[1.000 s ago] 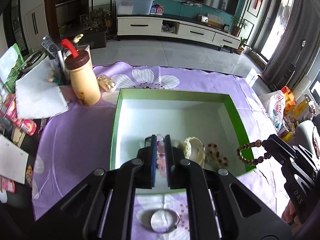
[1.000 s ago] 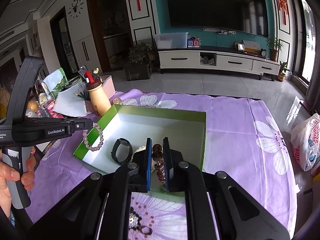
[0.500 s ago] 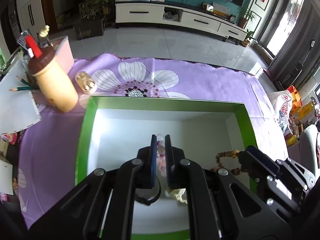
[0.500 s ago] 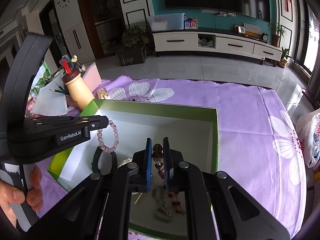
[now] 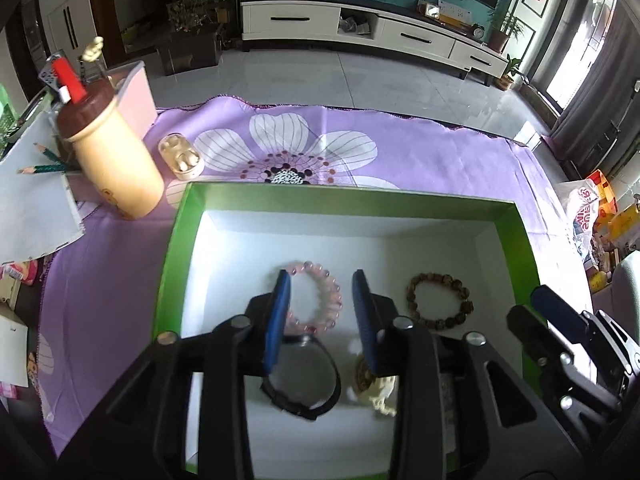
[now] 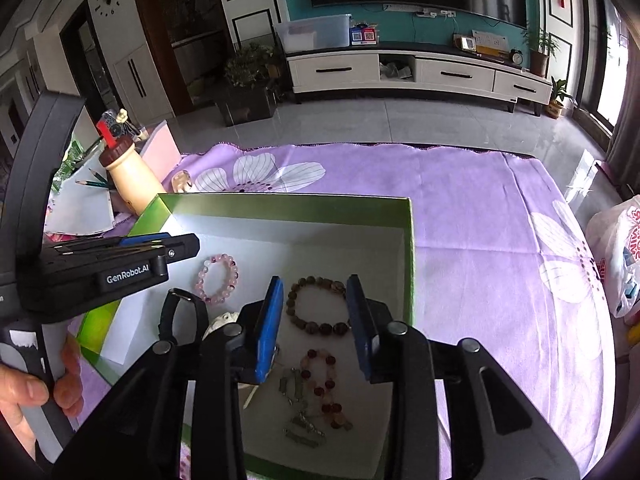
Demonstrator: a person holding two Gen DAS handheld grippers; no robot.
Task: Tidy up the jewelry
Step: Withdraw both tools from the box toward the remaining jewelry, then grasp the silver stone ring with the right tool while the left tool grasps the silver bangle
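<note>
A green box [image 5: 172, 264] with a white inside sits on the purple cloth. My left gripper [image 5: 321, 280] hangs over it with its jaws opening. The pink bead bracelet [image 5: 334, 292] lies loose on the box floor between the blue pads, which do not press on it. My right gripper [image 6: 315, 280] is opening too, with the brown bead bracelet [image 6: 318, 326] lying free on the floor between its pads. A black band [image 5: 304, 380], a cream piece [image 5: 380, 396], a red bead bracelet [image 6: 318, 392] and silver pieces [image 6: 300, 428] also lie in the box.
A cream bottle with a brown cap [image 5: 116, 164], an earbud case [image 5: 180, 156] and papers with pencils [image 5: 32, 204] stand left of the box. A plastic bag [image 6: 616, 256] is at the far right. A person's hand [image 6: 24, 400] holds the left gripper [image 6: 184, 246].
Both grippers came forward and down over the box with a bracelet pinched in each. Their jaws have now parted, and the pink and brown bracelets lie on the box floor.
</note>
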